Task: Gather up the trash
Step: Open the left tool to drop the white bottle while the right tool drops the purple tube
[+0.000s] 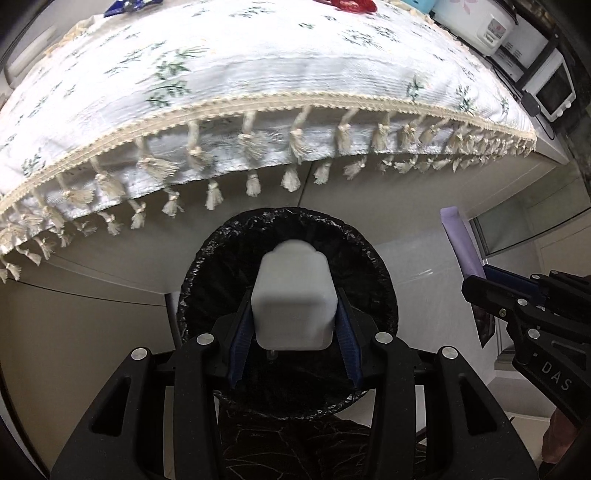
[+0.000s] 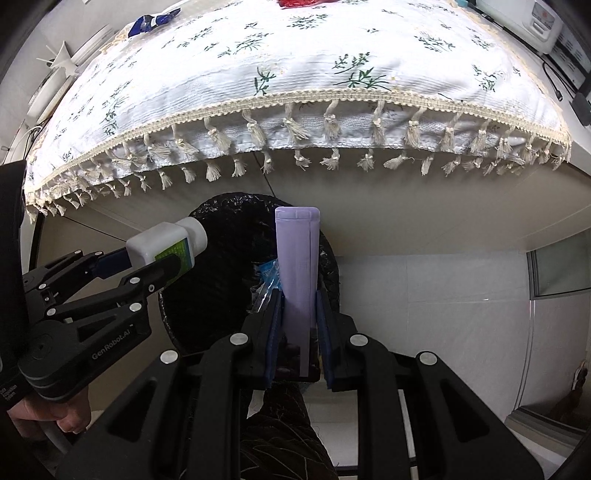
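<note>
The left tongs (image 1: 293, 325) are standing partly open around a white bottle (image 1: 293, 299) over the black-lined bin (image 1: 376, 280), below the table's fringed edge (image 1: 258, 107). The right tongs (image 2: 300, 332), narrow, are gripping a lilac packet (image 2: 297, 266) beside it. "GenRobot.AI" is showing on the left tongs' arm.

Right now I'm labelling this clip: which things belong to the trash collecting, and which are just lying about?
Job:
- white bottle, left gripper
- purple packet, right gripper
- black-lined bin
- blue wrapper, red wrapper

Lying about:
- floral tablecloth
- rice cooker
</note>
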A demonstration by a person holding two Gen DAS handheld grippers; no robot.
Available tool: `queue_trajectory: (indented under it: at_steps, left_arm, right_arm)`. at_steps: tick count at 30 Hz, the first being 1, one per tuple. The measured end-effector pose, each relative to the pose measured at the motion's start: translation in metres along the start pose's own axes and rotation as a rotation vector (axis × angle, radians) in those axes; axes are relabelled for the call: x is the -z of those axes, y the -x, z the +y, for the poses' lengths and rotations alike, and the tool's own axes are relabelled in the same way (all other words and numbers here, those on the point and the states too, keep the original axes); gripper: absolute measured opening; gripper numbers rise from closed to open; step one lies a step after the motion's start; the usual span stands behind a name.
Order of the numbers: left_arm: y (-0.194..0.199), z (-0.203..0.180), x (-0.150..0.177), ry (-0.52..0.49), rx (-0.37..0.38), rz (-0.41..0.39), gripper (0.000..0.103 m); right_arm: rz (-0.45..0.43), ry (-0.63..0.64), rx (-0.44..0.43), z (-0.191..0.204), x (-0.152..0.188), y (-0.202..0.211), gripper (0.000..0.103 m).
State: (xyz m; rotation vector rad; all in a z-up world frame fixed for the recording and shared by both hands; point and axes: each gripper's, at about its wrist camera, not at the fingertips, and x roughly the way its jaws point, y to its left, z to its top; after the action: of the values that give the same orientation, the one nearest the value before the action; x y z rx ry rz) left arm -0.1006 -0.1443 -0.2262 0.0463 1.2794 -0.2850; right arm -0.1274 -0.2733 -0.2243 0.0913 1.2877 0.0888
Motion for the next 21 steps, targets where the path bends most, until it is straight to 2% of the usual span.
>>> queue_trajectory:
  at_steps: [2, 7, 9, 12, 15, 21]
  left_arm:
    - [0.006, 0.006, 0.000, 0.012, -0.004, -0.010, 0.058]
    - [0.018, 0.023, 0.001, 0.059, -0.015, -0.036, 0.073]
    - [0.025, 0.032, 0.003, 0.083, -0.015, -0.055, 0.085]
    - [0.034, 0.045, 0.003, 0.120, -0.025, -0.080, 0.093]
    - [0.042, 0.058, 0.005, 0.149, -0.046, -0.097, 0.097]
    - [0.052, 0.081, 0.010, 0.184, -0.080, -0.097, 0.097]
  right_arm:
    - [0.002, 0.005, -0.001, 0.003, -0.002, -0.001, 0.018]
    - [0.005, 0.025, -0.003, 0.007, -0.003, -0.002, 0.018]
    - [0.003, 0.032, -0.006, 0.010, -0.004, -0.002, 0.018]
    - [0.010, 0.040, -0.011, 0.016, -0.005, -0.006, 0.018]
    - [0.019, 0.053, -0.017, 0.024, -0.007, -0.011, 0.018]
    - [0.037, 0.096, -0.033, 0.045, -0.010, -0.021, 0.018]
